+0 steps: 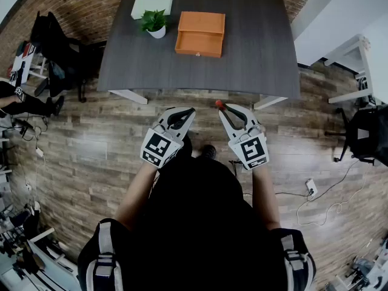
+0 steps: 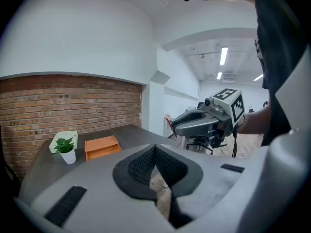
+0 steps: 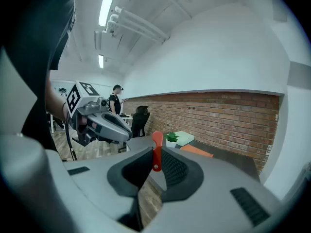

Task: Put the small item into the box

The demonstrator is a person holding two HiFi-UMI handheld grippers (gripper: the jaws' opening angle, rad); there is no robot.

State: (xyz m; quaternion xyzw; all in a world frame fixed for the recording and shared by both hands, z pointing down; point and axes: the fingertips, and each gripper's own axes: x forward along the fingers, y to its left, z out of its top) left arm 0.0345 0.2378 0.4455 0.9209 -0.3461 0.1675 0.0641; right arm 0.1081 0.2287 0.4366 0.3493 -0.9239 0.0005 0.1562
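Right gripper view shows right gripper (image 3: pixel 153 160) clamping red item (image 3: pixel 157 141), head view only its tip; left gripper (image 2: pixel 155 148) closed, empty

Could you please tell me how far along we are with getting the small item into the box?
Done: the small red item is picked up, pinched at the right gripper tips. In hand: it is held above the floor, short of the table. Left to do: reach the orange box beside the potted plant and release the item inside. The left gripper is shut and empty.

Matt box (image 1: pixel 200 34) — smooth table (image 1: pixel 254 53), rough brick wall (image 1: pixel 91 5).
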